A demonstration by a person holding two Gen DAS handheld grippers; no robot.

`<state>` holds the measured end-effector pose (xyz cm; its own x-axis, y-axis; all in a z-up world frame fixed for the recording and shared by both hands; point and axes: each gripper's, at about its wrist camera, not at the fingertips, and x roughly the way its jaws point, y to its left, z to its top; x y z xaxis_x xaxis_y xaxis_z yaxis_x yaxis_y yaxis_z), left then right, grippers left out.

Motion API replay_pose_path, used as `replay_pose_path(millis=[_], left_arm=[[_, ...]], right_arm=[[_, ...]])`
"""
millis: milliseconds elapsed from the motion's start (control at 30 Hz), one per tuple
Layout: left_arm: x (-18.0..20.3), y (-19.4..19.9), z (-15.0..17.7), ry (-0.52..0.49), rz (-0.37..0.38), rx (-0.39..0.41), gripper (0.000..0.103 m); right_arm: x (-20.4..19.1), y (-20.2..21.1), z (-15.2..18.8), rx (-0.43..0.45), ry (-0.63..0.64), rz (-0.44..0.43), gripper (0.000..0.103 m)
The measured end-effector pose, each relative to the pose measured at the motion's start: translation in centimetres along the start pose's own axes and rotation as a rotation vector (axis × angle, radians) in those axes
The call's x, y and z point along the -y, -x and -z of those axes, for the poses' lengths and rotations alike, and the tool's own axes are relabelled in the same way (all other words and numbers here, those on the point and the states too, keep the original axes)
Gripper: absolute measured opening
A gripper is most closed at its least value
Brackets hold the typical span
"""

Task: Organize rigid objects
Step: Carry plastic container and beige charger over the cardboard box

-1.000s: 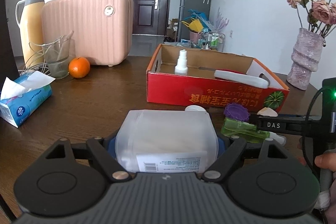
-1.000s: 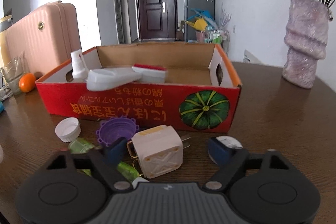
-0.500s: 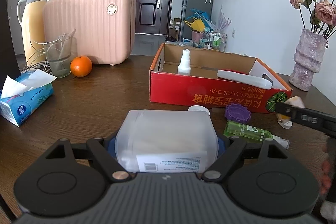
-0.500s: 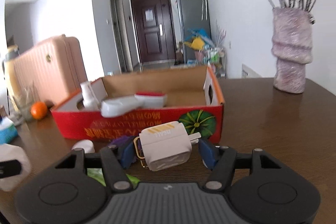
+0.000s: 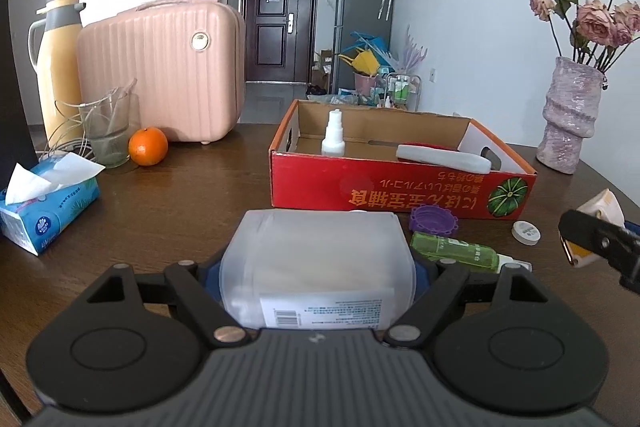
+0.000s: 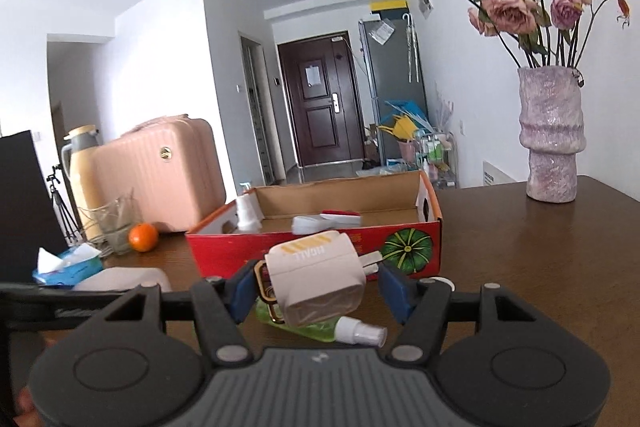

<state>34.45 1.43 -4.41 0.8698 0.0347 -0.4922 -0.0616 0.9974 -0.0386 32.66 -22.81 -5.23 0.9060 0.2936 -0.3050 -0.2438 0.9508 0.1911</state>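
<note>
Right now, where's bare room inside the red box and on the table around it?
Inside the red cardboard box: bare floor between the upright white spray bottle and the white-and-red handled tool. On the brown wooden table: open stretch between the box and the orange. Crowded: in front of the box, with the purple cap, green spray bottle, white disc.

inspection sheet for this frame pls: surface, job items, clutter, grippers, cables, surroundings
Surface: dark wooden table, loose items in front of the box.
Job's things: red cardboard box holds a white spray bottle and a white handled tool; purple cap, green spray bottle and white cap lie on the table.
Clutter: tissue box, orange, glass, thermos, pink case, vase.
Grippers: left gripper grips a translucent container; right gripper grips a plug adapter.
Cables: nothing seen.
Surroundings: door, fridge.
</note>
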Motion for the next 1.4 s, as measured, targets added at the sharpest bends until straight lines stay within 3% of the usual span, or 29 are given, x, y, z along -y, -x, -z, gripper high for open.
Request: replay_pose_path(millis=[700, 1000, 1400], left_arm=[[0.7, 2.8, -0.9, -0.005, 0.009, 0.070, 0.083], [1.9, 1.6, -3.5, 0.014, 0.014, 0.095, 0.083], [3.7, -2.9, -6.7, 0.061, 0.035, 0.109, 0.083]], right_arm=[[-0.7, 1.4, -0.3, 0.035, 0.005, 0.004, 0.063], [-0.3, -0.3, -2.6, 0.069, 0.019, 0.006, 0.063], [1.5, -5.4, -5.0, 0.088, 0.018, 0.035, 0.063]])
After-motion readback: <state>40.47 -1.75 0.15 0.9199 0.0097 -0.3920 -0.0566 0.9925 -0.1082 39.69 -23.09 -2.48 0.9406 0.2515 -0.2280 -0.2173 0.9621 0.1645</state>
